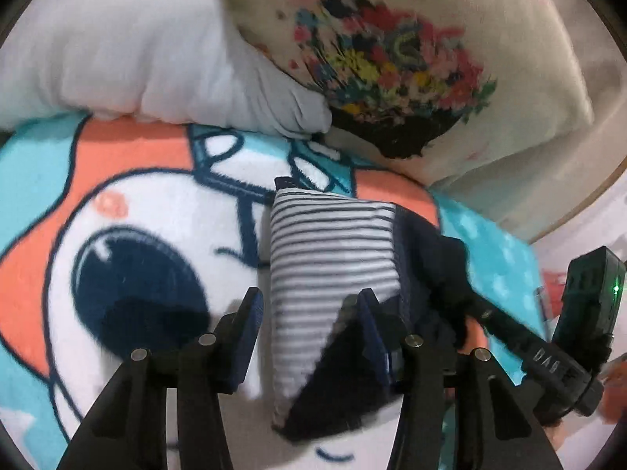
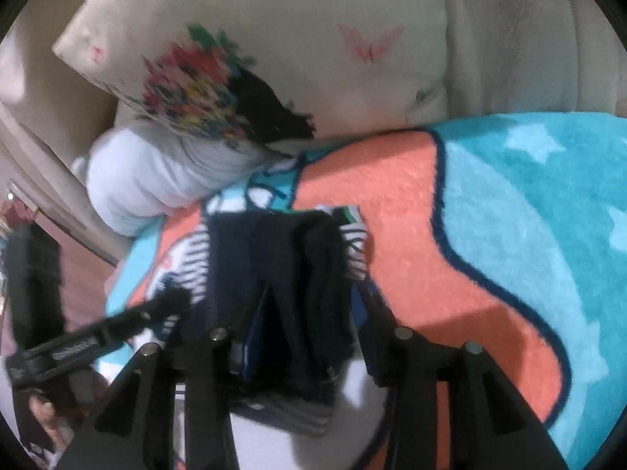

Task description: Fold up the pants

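Observation:
The pants [image 1: 329,258] are folded into a thick bundle, grey-and-white striped on top and navy down the side, lying on a cartoon blanket [image 1: 137,196]. My left gripper [image 1: 309,305] straddles the striped end, its right pad sunk into the cloth and its left pad at the bundle's edge. In the right wrist view the navy side of the pants [image 2: 274,258] bunches in upright folds between the fingers of my right gripper [image 2: 309,313], which is shut on it. The right gripper's black body [image 1: 548,356] reaches into the navy cloth from the right. Both views are blurred.
A white pillow [image 1: 137,51] and a cream cushion with a flower print [image 1: 392,58] lean at the blanket's far edge, close behind the bundle. The orange and turquoise blanket [image 2: 490,235] spreads to the right. A person's fingers [image 2: 43,411] grip the left tool.

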`<state>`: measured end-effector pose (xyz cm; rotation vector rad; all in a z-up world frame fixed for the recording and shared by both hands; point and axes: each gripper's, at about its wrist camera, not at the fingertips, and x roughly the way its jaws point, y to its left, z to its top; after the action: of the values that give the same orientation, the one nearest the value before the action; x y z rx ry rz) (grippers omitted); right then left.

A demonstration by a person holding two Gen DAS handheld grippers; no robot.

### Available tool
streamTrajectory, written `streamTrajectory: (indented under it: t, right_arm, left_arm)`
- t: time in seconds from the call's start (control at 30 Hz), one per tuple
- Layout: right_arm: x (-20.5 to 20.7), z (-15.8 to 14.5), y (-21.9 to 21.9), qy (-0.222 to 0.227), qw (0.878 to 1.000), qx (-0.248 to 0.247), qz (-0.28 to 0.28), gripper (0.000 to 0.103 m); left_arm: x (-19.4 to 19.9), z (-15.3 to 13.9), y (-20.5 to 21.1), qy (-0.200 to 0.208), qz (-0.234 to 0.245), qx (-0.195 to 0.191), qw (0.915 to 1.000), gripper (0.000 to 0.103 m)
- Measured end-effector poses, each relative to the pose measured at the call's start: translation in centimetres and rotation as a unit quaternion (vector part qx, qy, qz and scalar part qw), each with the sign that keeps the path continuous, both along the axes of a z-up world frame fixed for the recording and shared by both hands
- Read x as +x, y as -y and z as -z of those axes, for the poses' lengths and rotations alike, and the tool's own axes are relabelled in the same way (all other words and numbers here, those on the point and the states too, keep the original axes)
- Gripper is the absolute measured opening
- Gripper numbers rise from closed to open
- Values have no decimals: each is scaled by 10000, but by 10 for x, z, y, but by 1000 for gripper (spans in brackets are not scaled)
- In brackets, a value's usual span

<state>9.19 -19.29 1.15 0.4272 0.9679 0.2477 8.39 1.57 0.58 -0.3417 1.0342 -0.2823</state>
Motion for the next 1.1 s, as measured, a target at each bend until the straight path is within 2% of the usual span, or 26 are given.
streamTrajectory:
  t: [0.1, 0.17, 0.23, 0.27, 0.33, 0.4, 0.43, 0.53, 0.63, 0.73, 0.83, 0.9, 1.0, 1.1]
  right_arm:
    - [-15, -37, -1, 639, 9979, -137, 42, 41]
    - [-16, -51, -5, 900, 9958, 87, -161, 44]
    - [-8, -49, -12, 813, 9943, 527, -448, 50]
    - [3, -39, -18, 638, 9951, 567, -490, 50]
    - [21, -19, -24, 357, 9984, 305, -311, 50]
    - [39, 7, -26, 16, 9997, 138, -203, 50]
    - [39, 10, -24, 62, 9996, 208, -161, 50]
    - [28, -2, -24, 252, 9992, 264, -137, 50]
    - [4, -18, -24, 538, 9984, 116, -103, 52]
    - [-22, -20, -32, 701, 9970, -318, -103, 56]
    - [-34, 1, -45, 364, 9961, -781, -191, 57]
    - [-40, 14, -50, 175, 9939, -1070, -194, 57]
    - [-52, 12, -46, 330, 9953, -905, -3, 57]
    - [-65, 1, -43, 524, 9959, -729, 66, 57]
  left_arm:
    - [-25, -13, -4, 397, -69, -138, 9991, 53]
    - [-34, -10, 9, 504, -18, -148, 9986, 53]
    - [-36, 2, 17, 411, 55, -73, 9991, 60]
    - [-33, 13, 24, 256, 145, 30, 9996, 60]
    - [-30, 29, 28, 20, 189, 147, 9997, 62]
    - [-33, 27, 26, 137, 154, 70, 9998, 66]
    - [-34, 25, 25, 180, 173, 68, 9997, 66]
    - [-43, 9, 19, 442, 119, 297, 9985, 66]
    - [-57, -9, 13, 946, -177, 730, 9927, 68]
    - [-73, -27, 9, 1532, -632, 1347, 9769, 76]
    - [-92, -44, 6, 2102, -1095, 1952, 9517, 87]
    - [-103, -50, 3, 2401, -1333, 2208, 9359, 95]
    - [-129, -67, -3, 2911, -1756, 2489, 9069, 102]
    - [-158, -84, 3, 3574, -2067, 2577, 8736, 102]
